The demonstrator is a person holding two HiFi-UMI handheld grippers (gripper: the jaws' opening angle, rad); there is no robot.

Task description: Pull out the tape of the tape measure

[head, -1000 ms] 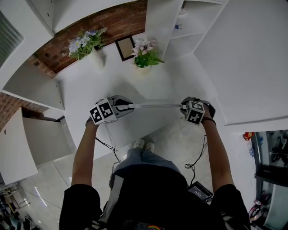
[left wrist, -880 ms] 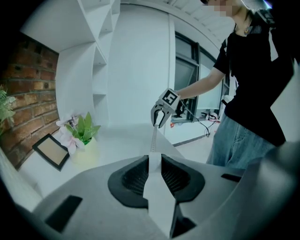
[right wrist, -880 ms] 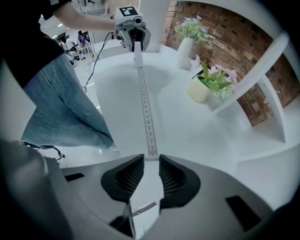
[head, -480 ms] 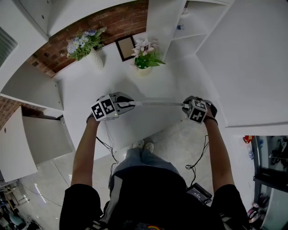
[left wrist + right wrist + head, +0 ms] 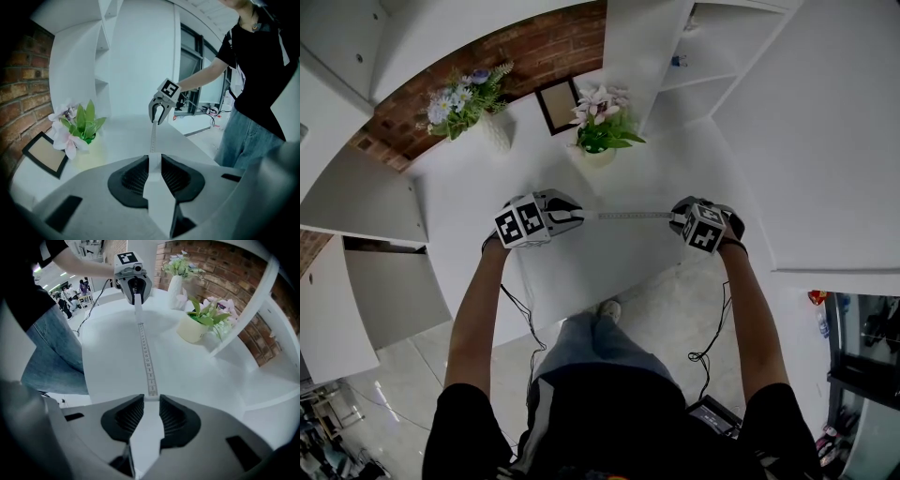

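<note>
A white tape measure case [image 5: 157, 197] sits between the jaws of my left gripper [image 5: 577, 217], which is shut on it. From it the pulled-out tape [image 5: 633, 216] runs straight across, above the white table [image 5: 581, 262], to my right gripper [image 5: 677, 219]. In the right gripper view the tape [image 5: 146, 357] shows its printed scale, and its white end [image 5: 149, 423] is clamped between the pads of my right gripper [image 5: 151, 401]. The left gripper [image 5: 135, 296] faces me at the tape's far end. In the left gripper view the right gripper [image 5: 158, 118] holds the tape [image 5: 153, 138] taut.
A pot of pink flowers [image 5: 598, 131], a picture frame [image 5: 559, 105] and a white vase with blue flowers [image 5: 478, 112] stand at the back of the table by the brick wall. White shelves [image 5: 694, 66] rise at the right. My legs and cables are below the table edge.
Both grippers keep their hold and the tape between them looks about as long as before. The head view has shifted a little, and the grippers sit slightly higher in it.
</note>
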